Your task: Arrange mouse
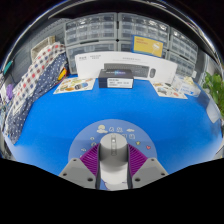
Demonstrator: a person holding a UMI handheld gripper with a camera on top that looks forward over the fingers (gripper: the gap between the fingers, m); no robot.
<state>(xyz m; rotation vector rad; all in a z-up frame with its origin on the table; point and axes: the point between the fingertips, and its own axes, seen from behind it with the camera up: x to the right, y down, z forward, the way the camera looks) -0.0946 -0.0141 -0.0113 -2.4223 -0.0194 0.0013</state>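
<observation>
Hand-held gripper point(113, 165) fingers were clamped on the grey mouse point(115, 150), its long axis pointed ahead over the blue worktop point(60, 115).

bright even indoor light, soft glare on the blue table point(120, 105), strong fisheye bending at edges, mild blur

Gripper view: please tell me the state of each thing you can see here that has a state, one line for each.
mouse: held between the two fingers, which press on its sides, above the blue table.
gripper: shut on the mouse.
blue table: bare in front of the fingers.
black box: lies flat at the far edge of the table.
checked cloth: hangs at the side of the table.
drawer cabinets: drawers shut.
</observation>
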